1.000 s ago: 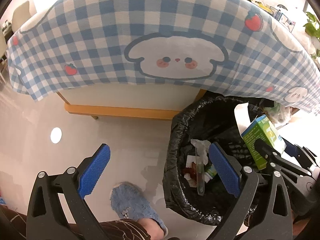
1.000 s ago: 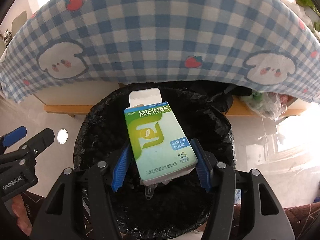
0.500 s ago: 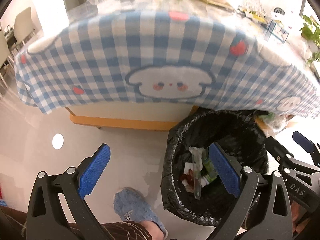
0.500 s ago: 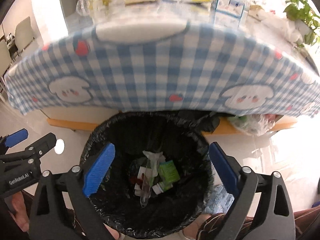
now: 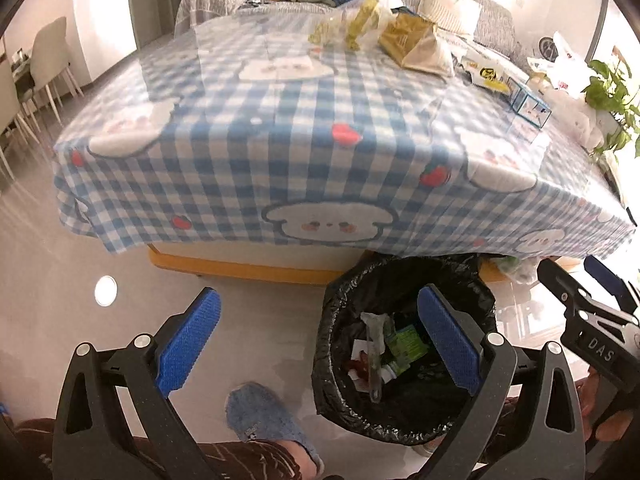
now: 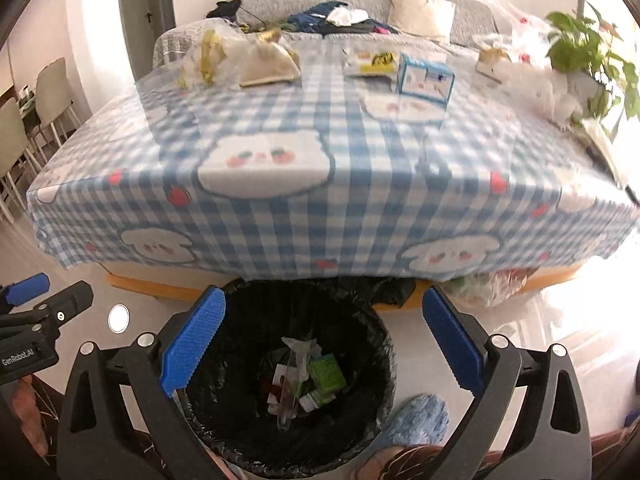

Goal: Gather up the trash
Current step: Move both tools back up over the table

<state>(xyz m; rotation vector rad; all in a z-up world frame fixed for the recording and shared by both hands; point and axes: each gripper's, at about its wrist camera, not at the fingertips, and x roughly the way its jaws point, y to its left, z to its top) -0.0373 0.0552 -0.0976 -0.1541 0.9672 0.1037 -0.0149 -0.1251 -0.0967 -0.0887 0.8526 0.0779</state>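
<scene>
The trash bin (image 6: 288,380), lined in black, stands low in the frame against the counter (image 6: 320,184), handy for drops. Wrappers (image 6: 272,64) wait at the counter's top edge. The right tool (image 6: 320,344) and left tool (image 5: 320,344) gape wide, empty.

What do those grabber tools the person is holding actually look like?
Both are black plastic tongs with triangular cut-outs and silver screws. Each finger ends in a bright blue ribbed pad. The left tongs carry white "GenRobot.AI" lettering on the side; the right tongs read "DAS". No cables show. The person wears brown patterned trousers and fuzzy blue slippers.
</scene>
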